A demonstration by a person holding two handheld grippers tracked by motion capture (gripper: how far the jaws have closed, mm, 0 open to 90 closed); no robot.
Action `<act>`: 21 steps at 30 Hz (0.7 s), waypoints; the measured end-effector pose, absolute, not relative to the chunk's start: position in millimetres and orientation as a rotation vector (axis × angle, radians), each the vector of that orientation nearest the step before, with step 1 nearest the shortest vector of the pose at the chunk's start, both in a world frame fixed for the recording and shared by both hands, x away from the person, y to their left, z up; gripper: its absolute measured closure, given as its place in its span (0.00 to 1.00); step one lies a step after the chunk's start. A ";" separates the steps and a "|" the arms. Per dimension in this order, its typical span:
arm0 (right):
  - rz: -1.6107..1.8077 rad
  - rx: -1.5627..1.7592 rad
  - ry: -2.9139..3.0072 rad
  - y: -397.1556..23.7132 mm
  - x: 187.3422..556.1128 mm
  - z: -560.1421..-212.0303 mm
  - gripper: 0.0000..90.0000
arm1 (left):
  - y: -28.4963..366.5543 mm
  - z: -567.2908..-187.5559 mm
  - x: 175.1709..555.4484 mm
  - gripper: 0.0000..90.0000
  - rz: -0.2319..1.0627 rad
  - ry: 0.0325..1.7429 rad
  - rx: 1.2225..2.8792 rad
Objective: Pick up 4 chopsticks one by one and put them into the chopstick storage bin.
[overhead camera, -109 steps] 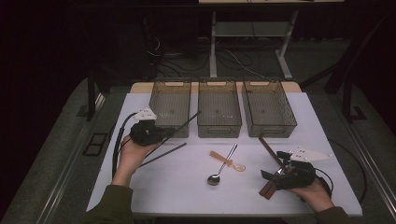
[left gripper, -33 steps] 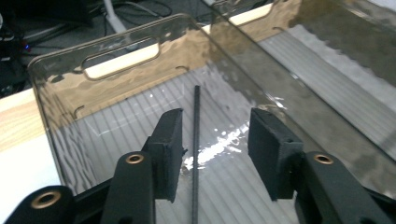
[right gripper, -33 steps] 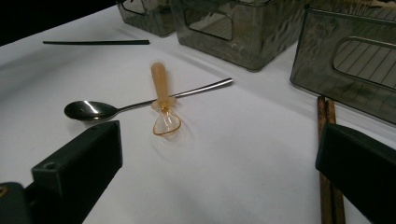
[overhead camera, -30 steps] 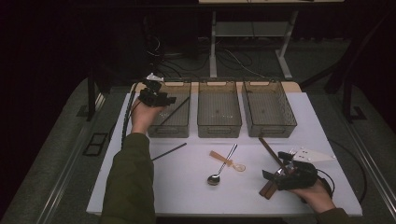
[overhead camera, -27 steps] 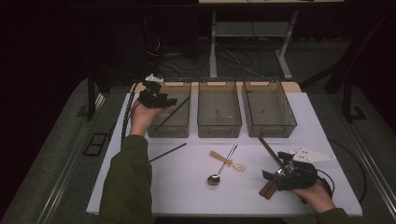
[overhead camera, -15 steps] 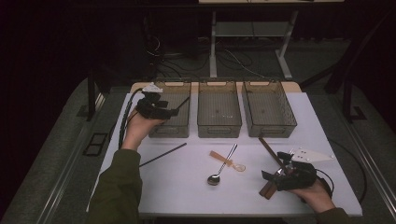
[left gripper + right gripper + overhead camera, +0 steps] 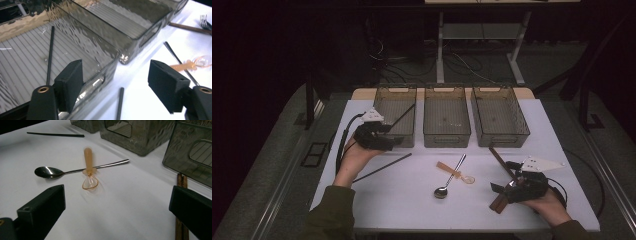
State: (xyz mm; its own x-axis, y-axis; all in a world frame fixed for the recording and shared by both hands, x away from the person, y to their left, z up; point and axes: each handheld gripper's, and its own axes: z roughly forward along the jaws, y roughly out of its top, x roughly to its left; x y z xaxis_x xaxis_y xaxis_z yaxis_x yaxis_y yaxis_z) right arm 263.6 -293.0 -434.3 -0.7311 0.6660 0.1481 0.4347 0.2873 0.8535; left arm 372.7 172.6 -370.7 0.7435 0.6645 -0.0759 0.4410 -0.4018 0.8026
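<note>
The left gripper [image 7: 398, 141] hung over the left bin's [image 7: 395, 90] near edge, its empty jaws just opening wide; one black chopstick [image 7: 50, 53] lay inside; the right gripper [image 7: 117, 205] gaped empty.

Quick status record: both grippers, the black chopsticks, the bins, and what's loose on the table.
left gripper: open, empty, jaws have just been opening
right gripper: open, over the brown chopsticks
chopstick in left bin: leaning on the rim
left bin: holds that chopstick
second black chopstick: on the table
metal spoon: under the orange plastic spoon
</note>
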 end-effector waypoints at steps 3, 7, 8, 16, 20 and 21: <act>1.430 1.016 2.317 -294.0 263.8 -433.9 0.00 | 174.6 -374.5 364.7 0.28 0.326 0.822 2.057; 1.426 1.019 2.314 -294.2 263.3 -434.1 0.00 | 177.5 -384.3 353.6 0.26 0.315 0.815 2.033; 1.425 1.022 2.315 -293.9 263.1 -434.2 0.00 | 178.4 -387.4 351.5 0.26 0.312 0.812 2.040; 1.412 1.026 2.307 -292.3 261.4 -434.3 0.00 | 186.7 -398.5 336.0 0.25 0.314 0.794 2.068; 1.401 1.022 2.304 -291.8 259.9 -434.0 0.00 | 190.3 -403.9 328.1 0.26 0.315 0.788 2.079; 1.403 1.021 2.303 -291.7 259.5 -433.9 0.00 | 191.5 -405.0 325.8 0.27 0.320 0.786 2.087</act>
